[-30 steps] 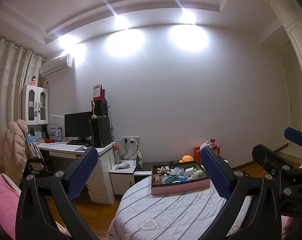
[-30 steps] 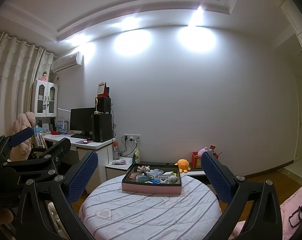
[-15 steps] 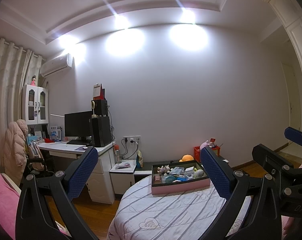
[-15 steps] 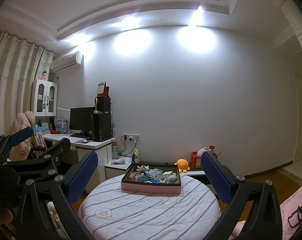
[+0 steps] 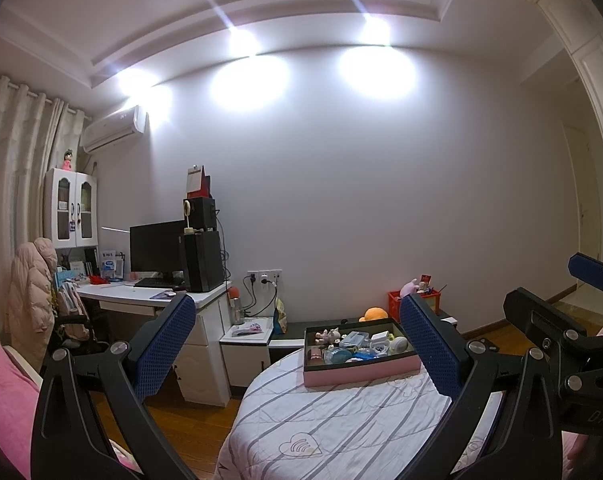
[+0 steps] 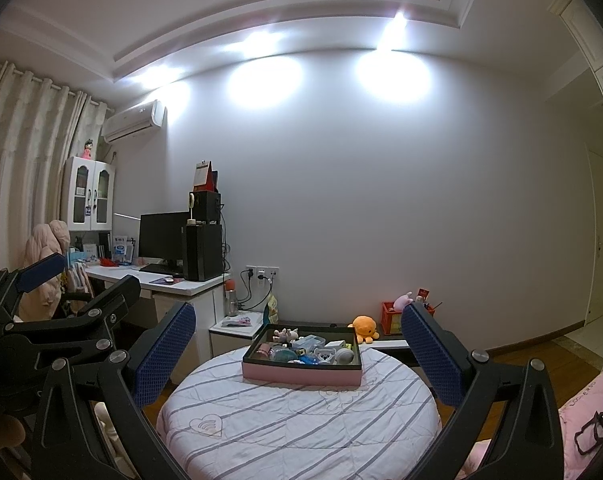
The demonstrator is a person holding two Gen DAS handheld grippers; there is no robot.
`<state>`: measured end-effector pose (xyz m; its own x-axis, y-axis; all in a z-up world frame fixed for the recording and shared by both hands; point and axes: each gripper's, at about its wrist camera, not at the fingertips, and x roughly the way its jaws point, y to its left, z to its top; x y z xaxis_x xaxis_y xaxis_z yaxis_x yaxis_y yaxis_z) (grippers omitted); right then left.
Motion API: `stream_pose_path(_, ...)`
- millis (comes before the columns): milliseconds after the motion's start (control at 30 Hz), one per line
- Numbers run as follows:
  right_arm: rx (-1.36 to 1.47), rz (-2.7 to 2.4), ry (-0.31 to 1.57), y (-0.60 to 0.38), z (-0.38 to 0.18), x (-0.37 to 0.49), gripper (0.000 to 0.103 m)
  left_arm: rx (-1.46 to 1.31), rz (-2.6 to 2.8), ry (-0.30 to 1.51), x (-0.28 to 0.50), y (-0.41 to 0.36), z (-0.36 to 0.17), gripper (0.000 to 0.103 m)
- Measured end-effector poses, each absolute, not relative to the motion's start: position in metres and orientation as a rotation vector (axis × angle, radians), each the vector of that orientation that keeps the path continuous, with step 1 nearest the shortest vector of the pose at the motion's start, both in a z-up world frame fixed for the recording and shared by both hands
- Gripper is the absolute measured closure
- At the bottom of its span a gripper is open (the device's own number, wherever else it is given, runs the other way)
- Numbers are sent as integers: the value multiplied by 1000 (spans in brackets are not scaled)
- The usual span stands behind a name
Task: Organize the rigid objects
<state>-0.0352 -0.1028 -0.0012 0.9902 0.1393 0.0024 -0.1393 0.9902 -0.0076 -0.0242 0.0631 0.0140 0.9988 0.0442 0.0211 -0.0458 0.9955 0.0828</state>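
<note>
Both grippers, left gripper (image 5: pixel 297 344) and right gripper (image 6: pixel 299 350), are wide apart, empty; next, I think, reach the box (image 6: pixel 301 374).

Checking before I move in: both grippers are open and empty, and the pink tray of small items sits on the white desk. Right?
Not quite. Both the left gripper and right gripper are open and empty, but the pink tray sits on the round striped table, not the desk, as the right wrist view shows.
</note>
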Motion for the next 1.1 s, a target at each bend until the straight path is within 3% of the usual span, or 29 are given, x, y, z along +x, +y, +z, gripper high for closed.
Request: stream_pose_path(1100,-11,138,6,-101,-5,-36,0,83,43,-33,-28,67,7,0)
